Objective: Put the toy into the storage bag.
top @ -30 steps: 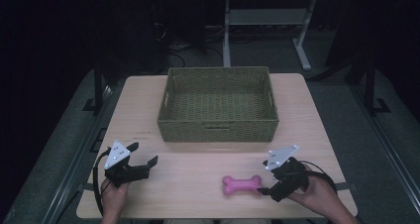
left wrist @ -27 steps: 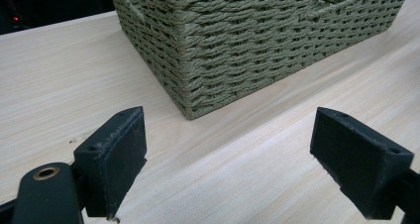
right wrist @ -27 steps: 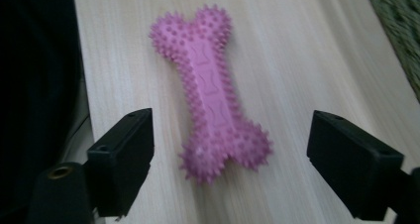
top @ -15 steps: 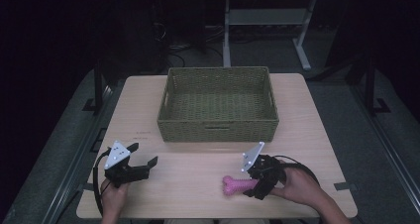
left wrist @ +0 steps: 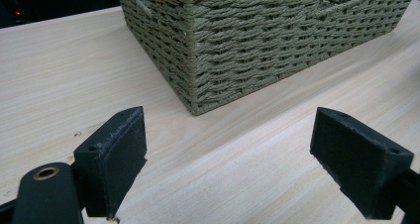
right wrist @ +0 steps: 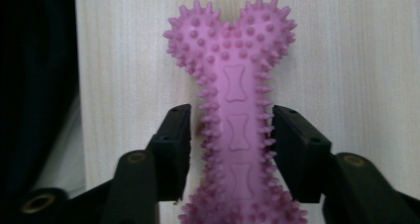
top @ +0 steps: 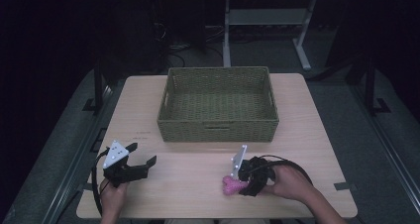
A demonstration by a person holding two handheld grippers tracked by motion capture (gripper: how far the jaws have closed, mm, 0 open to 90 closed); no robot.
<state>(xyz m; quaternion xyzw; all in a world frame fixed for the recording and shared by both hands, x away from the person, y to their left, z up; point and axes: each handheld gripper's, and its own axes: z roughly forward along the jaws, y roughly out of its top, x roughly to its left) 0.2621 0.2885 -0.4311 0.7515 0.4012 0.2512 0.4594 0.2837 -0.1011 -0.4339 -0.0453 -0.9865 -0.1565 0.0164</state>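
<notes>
A pink spiked rubber bone (top: 231,186) (right wrist: 230,60) lies on the wooden table (top: 188,169) near its front edge. My right gripper (top: 238,183) (right wrist: 232,130) lies low over it, pointing left, with the bone's shaft between the jaws. The jaws have just been closing. One pad touches the spikes, while a thin gap shows at the other. My left gripper (top: 143,153) (left wrist: 228,144) hovers open and empty over the front left of the table, aimed at a corner of the green woven basket (top: 218,130) (left wrist: 247,45).
The basket stands empty at the back middle of the table. Bare tabletop lies between the two grippers and on both sides of the basket. A desk frame and cables stand on the dark floor beyond.
My right gripper slid left along the table over the bone, and its jaws narrowed around the shaft. The bone shifted slightly left. The left gripper stayed put.
</notes>
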